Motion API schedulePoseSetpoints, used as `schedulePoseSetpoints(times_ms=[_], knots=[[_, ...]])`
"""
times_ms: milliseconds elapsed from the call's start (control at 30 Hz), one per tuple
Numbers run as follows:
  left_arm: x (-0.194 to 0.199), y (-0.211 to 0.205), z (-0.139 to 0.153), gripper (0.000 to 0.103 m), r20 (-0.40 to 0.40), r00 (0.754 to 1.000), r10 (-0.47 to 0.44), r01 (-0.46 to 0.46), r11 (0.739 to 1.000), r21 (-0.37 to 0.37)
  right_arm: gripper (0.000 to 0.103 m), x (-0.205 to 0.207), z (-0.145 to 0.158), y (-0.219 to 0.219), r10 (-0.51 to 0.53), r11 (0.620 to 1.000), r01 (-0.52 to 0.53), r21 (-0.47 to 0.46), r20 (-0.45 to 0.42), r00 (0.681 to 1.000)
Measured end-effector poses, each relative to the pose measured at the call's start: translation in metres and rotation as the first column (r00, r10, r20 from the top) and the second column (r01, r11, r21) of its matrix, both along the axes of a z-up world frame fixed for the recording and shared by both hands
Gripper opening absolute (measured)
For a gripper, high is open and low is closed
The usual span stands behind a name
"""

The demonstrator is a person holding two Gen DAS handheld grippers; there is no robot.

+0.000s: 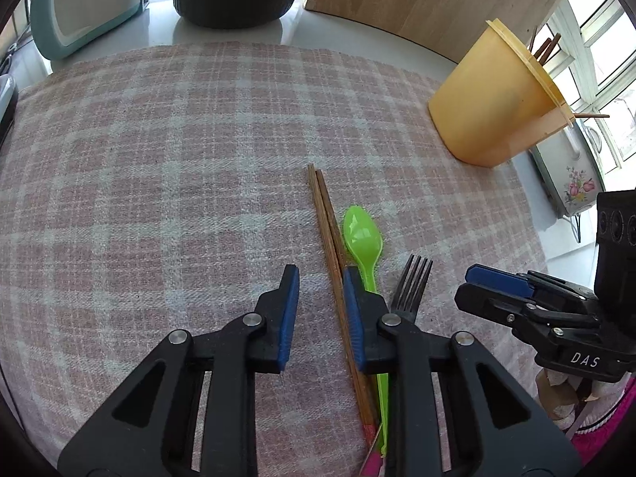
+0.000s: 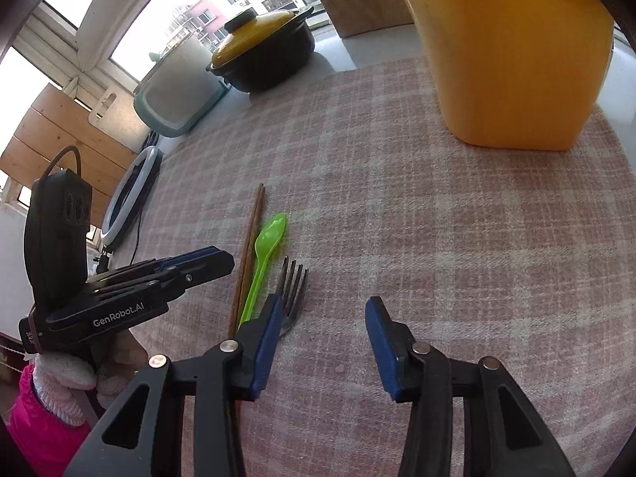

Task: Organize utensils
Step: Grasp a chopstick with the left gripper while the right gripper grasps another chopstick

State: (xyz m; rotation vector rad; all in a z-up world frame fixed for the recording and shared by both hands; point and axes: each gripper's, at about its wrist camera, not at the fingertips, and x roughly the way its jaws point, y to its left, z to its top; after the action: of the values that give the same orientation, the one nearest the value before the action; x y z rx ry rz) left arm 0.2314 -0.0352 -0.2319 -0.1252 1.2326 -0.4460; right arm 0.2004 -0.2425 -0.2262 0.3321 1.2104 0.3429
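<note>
Chopsticks (image 1: 324,214), spoon (image 1: 362,234), fork (image 1: 411,282) — side by side

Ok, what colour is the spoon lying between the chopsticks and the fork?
Bright green spoon; it shows best in the left wrist view.

The fork (image 1: 413,282) handle is hidden behind the left gripper (image 1: 320,278) finger, beside the green spoon (image 1: 363,238). Near that spoon, the chopsticks (image 1: 330,246) run off the bottom edge. The yellow holder (image 2: 508,51) top is cropped.
</note>
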Motion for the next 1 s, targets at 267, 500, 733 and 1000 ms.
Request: schedulePoseSetpoints(times_ms=[267,500,733,1000], knots=[[0.001,-0.01,-0.006,0.014,0.007,1.0,-0.007,0.007,0.999,0.032,0.035,0.008,-0.009,0.002,0.002,1.0,-0.002,0.005,-0.018,1.0],[0.003,-0.012,-0.007,0.013,0.019,1.0,-0.013,0.012,0.999,0.051,0.032,0.012,-0.01,0.004,0.014,1.0,-0.014,0.0,-0.014,1.0],[0.011,-0.021,-0.008,0.013,0.04,0.998,-0.038,0.034,0.995,0.095,0.03,0.017,-0.013,0.012,0.016,1.0,-0.016,-0.009,-0.007,1.0],[0.018,-0.018,-0.01,0.008,0.062,0.997,-0.056,0.05,0.995,0.086,0.029,0.018,-0.012,0.025,0.044,0.998,-0.043,-0.039,0.008,0.999]])
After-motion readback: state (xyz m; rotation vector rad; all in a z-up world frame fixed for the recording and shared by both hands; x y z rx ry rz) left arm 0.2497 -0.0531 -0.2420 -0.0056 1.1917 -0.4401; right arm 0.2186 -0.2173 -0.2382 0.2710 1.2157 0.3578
